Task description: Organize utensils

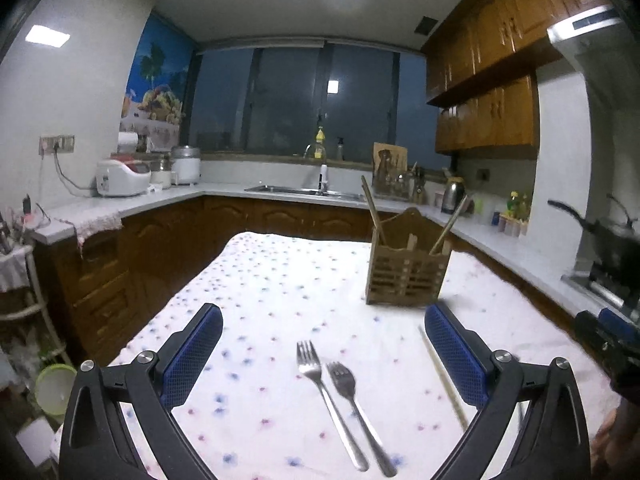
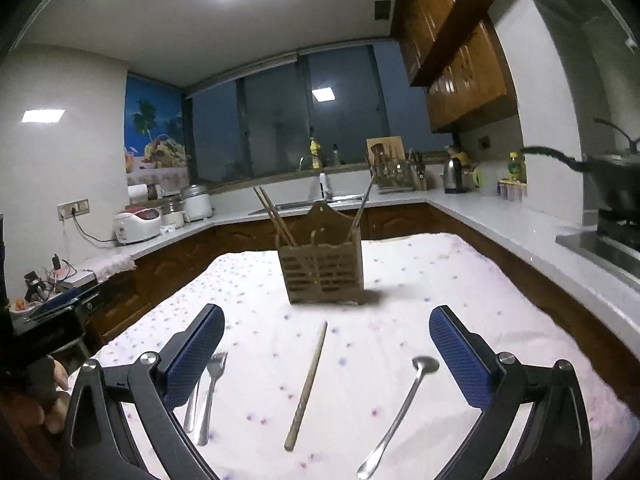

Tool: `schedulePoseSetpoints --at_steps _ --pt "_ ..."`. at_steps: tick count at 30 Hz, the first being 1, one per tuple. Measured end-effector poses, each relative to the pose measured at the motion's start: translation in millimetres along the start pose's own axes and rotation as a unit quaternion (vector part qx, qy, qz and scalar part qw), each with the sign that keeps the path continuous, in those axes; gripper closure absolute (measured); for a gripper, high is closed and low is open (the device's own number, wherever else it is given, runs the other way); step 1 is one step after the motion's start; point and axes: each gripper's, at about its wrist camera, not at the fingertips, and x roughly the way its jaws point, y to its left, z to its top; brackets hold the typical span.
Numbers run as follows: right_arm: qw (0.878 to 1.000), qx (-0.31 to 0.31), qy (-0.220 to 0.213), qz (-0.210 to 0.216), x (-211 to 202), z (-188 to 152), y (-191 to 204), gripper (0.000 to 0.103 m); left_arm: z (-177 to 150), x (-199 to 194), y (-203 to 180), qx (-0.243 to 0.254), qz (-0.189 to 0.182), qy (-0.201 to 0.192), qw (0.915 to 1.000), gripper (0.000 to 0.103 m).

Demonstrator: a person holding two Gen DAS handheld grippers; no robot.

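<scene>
Between my left fingers [image 1: 448, 354], which are spread wide and hold nothing, two forks [image 1: 340, 392] lie side by side on the flowered tabletop [image 1: 260, 280], tines pointing away. A single chopstick [image 1: 442, 376] lies just inside the right-hand pad. My right gripper [image 2: 326, 354] is equally spread and empty; between its pads I see the chopstick at centre and a spoon [image 2: 400, 412] toward the right, well apart. Beyond them stands the wooden utensil holder [image 2: 322, 272] with chopsticks leaning out. Open cloth surrounds everything; the far and right table edges drop toward the kitchen cabinets.
</scene>
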Motion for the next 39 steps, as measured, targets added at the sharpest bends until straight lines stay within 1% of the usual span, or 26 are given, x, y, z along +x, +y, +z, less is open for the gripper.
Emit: schedulePoseSetpoints --at_steps 2,4,5,7,9,11,13,16,22,27,30,39 --pt "1.000 0.005 -0.004 0.003 -2 -6 -1 0.000 -5 1 -3 0.012 0.000 0.012 0.9999 0.001" --pt "1.000 0.004 -0.010 -0.002 -5 -12 -1 0.000 -13 5 -5 0.018 0.009 0.030 0.9994 0.001" --pt "1.000 0.005 -0.013 -0.004 -6 -14 -1 0.000 -16 3 -4 0.014 0.000 0.032 0.9994 0.001" --pt "1.000 0.006 -0.014 -0.003 -8 -20 -1 0.000 -21 1 -4 0.008 -0.007 0.028 0.9995 0.001" --pt "1.000 0.005 -0.012 -0.001 -8 -25 0 0.000 -23 -2 -7 0.016 -0.013 0.032 0.9993 0.001" --pt "1.000 -0.001 -0.013 0.001 -8 -29 2 0.000 -24 -2 -12 0.030 -0.007 0.035 0.9989 0.001" --pt "1.000 -0.011 -0.014 -0.005 -9 -30 4 0.000 -23 -3 -14 0.038 -0.010 0.041 0.9984 0.001" --pt "1.000 -0.010 -0.015 -0.006 -10 -32 4 0.000 -18 -6 -12 0.031 -0.011 0.045 0.9984 0.001" --pt "1.000 -0.001 -0.014 -0.006 -9 -34 -1 0.000 -18 -6 -8 0.023 0.002 0.050 0.9985 0.001" --pt "1.000 -0.004 -0.014 -0.014 -10 -34 1 0.000 -19 -2 -8 0.020 0.003 0.054 0.9983 0.001" --pt "1.000 -0.003 -0.007 -0.010 -9 -35 1 0.000 -19 -3 -9 0.021 0.005 0.055 0.9982 0.001" --pt "1.000 -0.001 -0.002 -0.005 -7 -34 2 0.000 -21 -8 -10 0.025 0.003 0.043 0.9988 0.001"
